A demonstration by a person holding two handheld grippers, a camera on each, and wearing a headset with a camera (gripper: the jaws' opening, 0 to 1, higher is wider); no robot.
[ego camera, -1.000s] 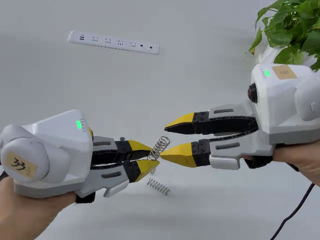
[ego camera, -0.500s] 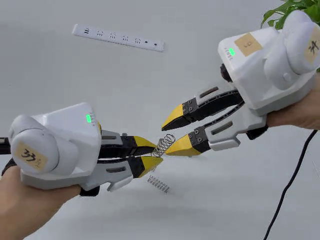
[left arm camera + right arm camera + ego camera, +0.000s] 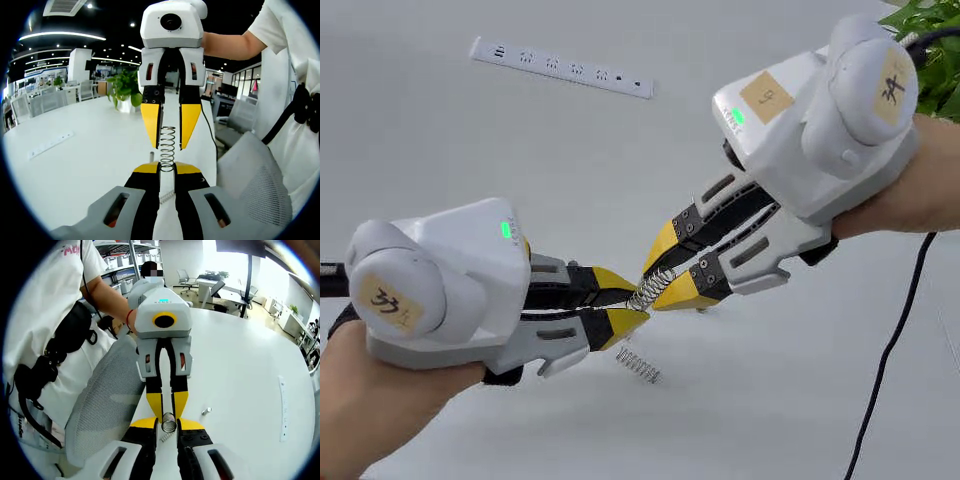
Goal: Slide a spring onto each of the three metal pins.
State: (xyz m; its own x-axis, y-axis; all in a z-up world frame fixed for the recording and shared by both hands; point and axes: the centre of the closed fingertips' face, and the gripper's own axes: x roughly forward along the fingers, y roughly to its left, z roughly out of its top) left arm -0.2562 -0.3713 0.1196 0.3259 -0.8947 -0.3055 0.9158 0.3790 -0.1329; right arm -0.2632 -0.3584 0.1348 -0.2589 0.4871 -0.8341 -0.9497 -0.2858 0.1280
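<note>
A short metal spring is held in the air between the two grippers. My left gripper comes in from the left and is shut on the spring's near end. From the upper right my right gripper points down, tilted. Its yellow fingertips stand a little apart on either side of the spring, not clearly touching it. A second spring lies on the white table below the left gripper's tips. One small metal pin stands on the table just beyond the grippers.
A white power strip lies at the far side of the table. A potted plant stands at the back right. A black cable trails down the right side. A grey mesh chair stands at the table's edge.
My right gripper has tilted down from level, moved in over the spring, and its jaws have narrowed around it. The left gripper has kept its hold and barely moved.
</note>
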